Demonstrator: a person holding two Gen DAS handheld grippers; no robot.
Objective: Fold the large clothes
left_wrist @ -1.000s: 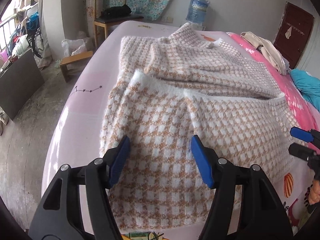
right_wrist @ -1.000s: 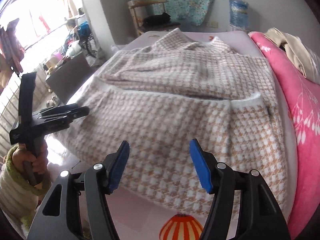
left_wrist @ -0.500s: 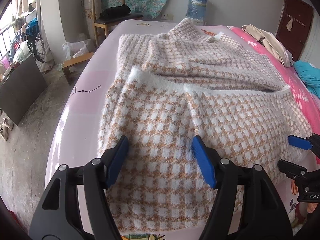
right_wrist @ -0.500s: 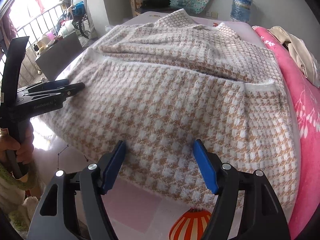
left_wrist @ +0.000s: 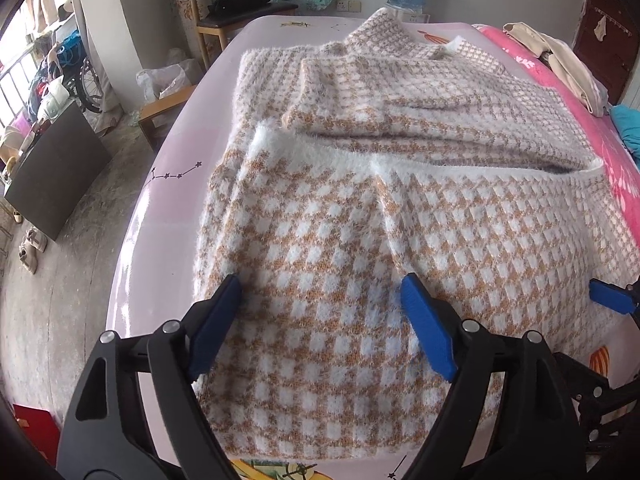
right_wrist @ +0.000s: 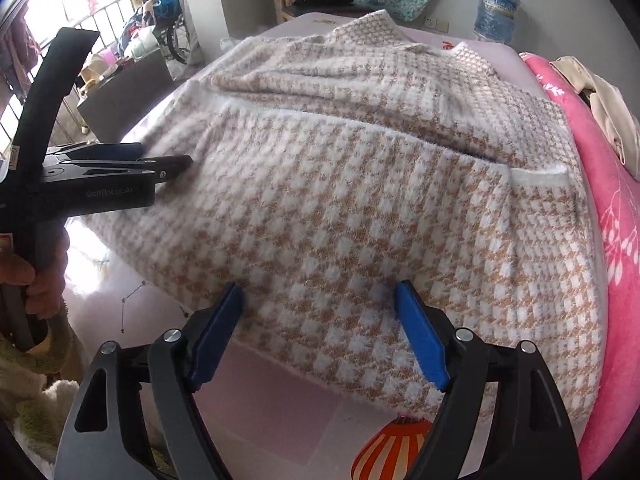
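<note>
Left wrist view: we see 1 checked sweater (left_wrist: 360,208) spread on the pink bed (left_wrist: 168,184), its lower part folded up over the body. Our left gripper (left_wrist: 320,304) is released, 2 blue pads wide apart above the near hem. Of the right gripper (left_wrist: 612,300) only 1 blue pad shows at the frame edge. In the right wrist view the right gripper (right_wrist: 318,312) also gapes over the hem, while the left gripper (right_wrist: 160,162) appears side-on, so we cannot tell its gap there. 1 water bottle (right_wrist: 496,10) stands behind the bed.
</note>
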